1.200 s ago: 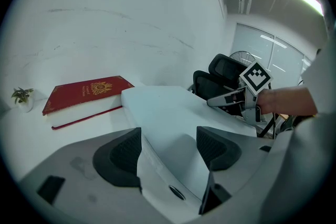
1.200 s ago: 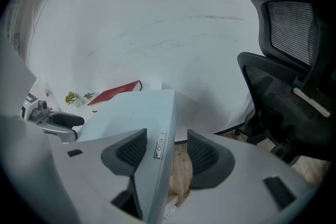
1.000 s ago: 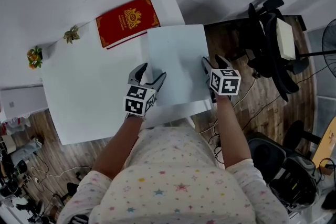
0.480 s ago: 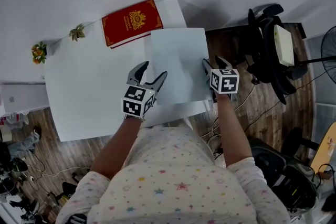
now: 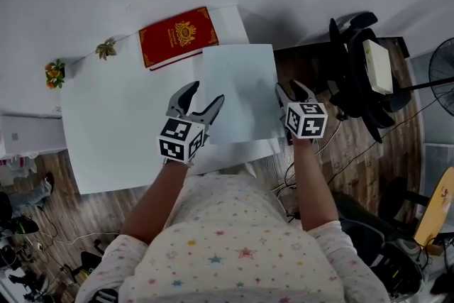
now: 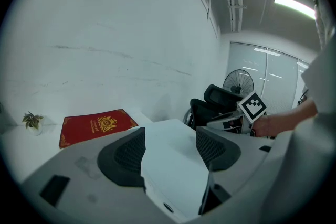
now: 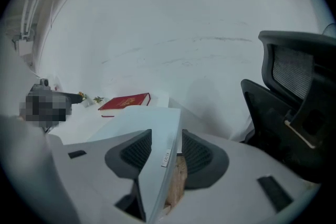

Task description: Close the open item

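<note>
A pale blue-grey flat cover [image 5: 239, 92] stands raised over its white lower half [image 5: 234, 150] at the right end of the white table [image 5: 113, 124]. My left gripper [image 5: 205, 94] is open, and the cover's near left corner [image 6: 173, 165] lies between its jaws without being pinched. My right gripper [image 5: 289, 86] is open at the cover's right edge. That edge [image 7: 157, 134], with a small label, runs between the right gripper's jaws, and a gap shows beside it. A shut red book with a gold crest [image 5: 179, 35] lies behind the cover.
Two small plant ornaments [image 5: 108, 48] [image 5: 52, 72] stand along the table's back left edge by the wall. A black office chair [image 5: 358, 60] and a fan [image 5: 443, 67] stand right of the table over wood floor. Cables lie on the floor.
The head view has shifted a little. Both grippers stay at the cover's near corner and right edge, and the left one has dropped slightly towards me.
</note>
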